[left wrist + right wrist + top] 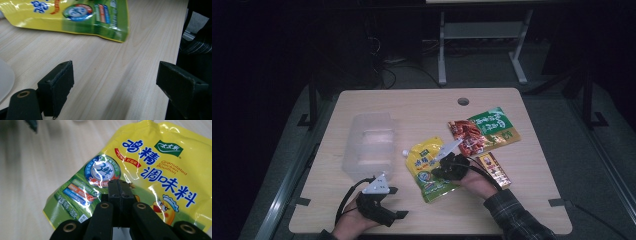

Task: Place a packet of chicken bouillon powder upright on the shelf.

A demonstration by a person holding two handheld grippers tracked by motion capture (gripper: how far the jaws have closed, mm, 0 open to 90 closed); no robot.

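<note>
High view puts the yellow pouch [428,170] I'm working on near the middle of my bench [412,105], lying flat with its white spout toward the clear plastic box [368,145] and its green bottom end toward my side. My right claw [452,161] sits over the pouch's right edge, just beside it or on it; I cannot tell from above whether it touches. In the right gripper view the pouch [140,170] lies under the right claw [121,188], whose jaws are pressed fully together with nothing that I can see between them, the tips over the printed front near the round blue badge.

Just right of my right hand lies a small red and yellow box [494,169], and beyond it a red and green packet [483,131] lying flat on the wood.

My left claw [392,202] rests at the near left of the bench, near the clear box. In the left gripper view its jaws stand wide apart over bare wood, holding nothing, with the pouch's green end [100,20] well ahead of them.
</note>
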